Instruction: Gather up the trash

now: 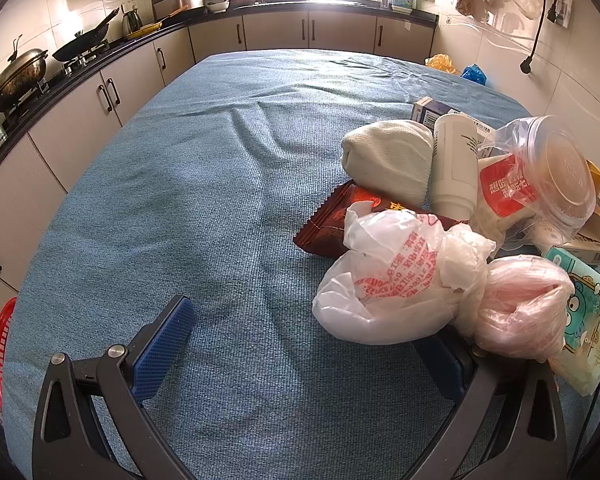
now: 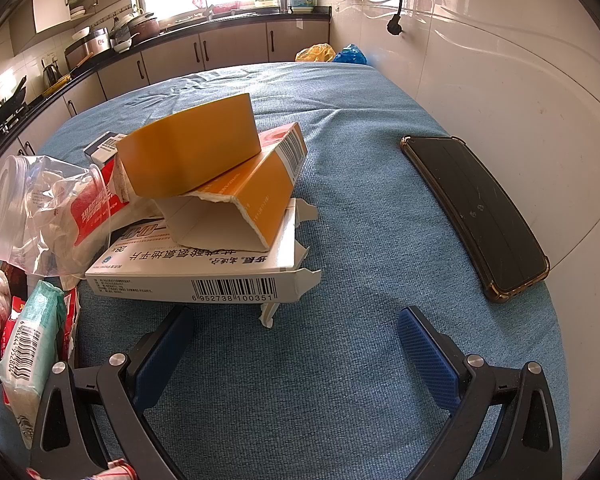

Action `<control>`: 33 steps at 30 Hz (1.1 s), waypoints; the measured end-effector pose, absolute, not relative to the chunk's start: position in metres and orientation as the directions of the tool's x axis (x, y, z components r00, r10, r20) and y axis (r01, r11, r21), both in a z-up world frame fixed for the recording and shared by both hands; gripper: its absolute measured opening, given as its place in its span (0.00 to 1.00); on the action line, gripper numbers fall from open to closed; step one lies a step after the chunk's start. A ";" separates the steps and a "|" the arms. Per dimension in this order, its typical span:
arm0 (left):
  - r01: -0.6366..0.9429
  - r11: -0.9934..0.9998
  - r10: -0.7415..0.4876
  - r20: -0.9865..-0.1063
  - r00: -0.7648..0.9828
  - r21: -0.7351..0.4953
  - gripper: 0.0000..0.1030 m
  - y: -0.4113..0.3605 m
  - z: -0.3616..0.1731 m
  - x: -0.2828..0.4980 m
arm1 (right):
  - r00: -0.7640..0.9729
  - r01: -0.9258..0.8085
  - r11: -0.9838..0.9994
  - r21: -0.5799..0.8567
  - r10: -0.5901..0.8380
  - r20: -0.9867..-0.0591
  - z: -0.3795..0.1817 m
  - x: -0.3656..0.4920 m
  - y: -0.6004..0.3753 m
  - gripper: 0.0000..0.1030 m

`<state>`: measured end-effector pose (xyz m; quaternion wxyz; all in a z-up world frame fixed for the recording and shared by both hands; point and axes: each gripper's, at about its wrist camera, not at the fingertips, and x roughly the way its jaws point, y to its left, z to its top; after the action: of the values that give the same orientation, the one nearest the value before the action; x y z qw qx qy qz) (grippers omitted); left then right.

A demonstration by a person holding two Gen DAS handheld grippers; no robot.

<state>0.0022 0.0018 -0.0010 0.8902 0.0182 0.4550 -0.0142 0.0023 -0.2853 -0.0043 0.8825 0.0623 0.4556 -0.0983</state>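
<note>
A heap of trash lies on the blue tablecloth [image 1: 204,208]. In the left wrist view a knotted white plastic bag [image 1: 396,280] with red print and a pink bag [image 1: 524,308] rest against the right finger of my open left gripper [image 1: 312,344]. Behind them are a brown wrapper [image 1: 332,220], a white cloth bundle [image 1: 388,156], a white cup [image 1: 454,164] and a clear lidded container [image 1: 556,168]. In the right wrist view a torn orange box [image 2: 216,164] sits on a white medicine box [image 2: 204,268], just beyond my open right gripper [image 2: 296,336]. Nothing is between either gripper's fingers.
A black phone [image 2: 476,212] in a clear case lies at the right, near the white wall. A tissue pack [image 2: 32,356] sits beside the right gripper's left finger. Kitchen counters with woks [image 1: 84,44] run along the left. A red basket [image 1: 2,344] shows at the table's left edge.
</note>
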 end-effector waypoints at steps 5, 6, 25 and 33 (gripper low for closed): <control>0.042 0.999 -0.009 -0.810 0.586 0.020 1.00 0.002 -0.001 0.002 | 0.565 0.230 0.973 0.020 -0.117 -0.817 -0.004 0.002 -0.285 1.00; 0.042 0.999 -0.009 -0.810 0.586 0.020 1.00 0.002 -0.001 0.002 | 0.565 0.230 0.973 0.020 -0.117 -0.817 -0.004 0.002 -0.285 1.00; 0.088 0.996 -0.035 -0.815 0.578 0.020 1.00 0.003 0.001 -0.001 | 0.532 0.107 0.994 0.031 -0.031 -0.846 -0.003 -0.018 -0.290 1.00; 0.097 0.995 -0.037 -0.824 0.566 0.022 1.00 0.002 0.002 -0.007 | 0.519 0.137 0.990 0.020 -0.055 -0.853 -0.004 -0.035 -0.287 1.00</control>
<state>-0.0070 0.0024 0.0020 0.8842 0.0324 0.4645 -0.0377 -0.0348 -0.2870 -0.0040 0.8706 0.0422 0.4871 -0.0551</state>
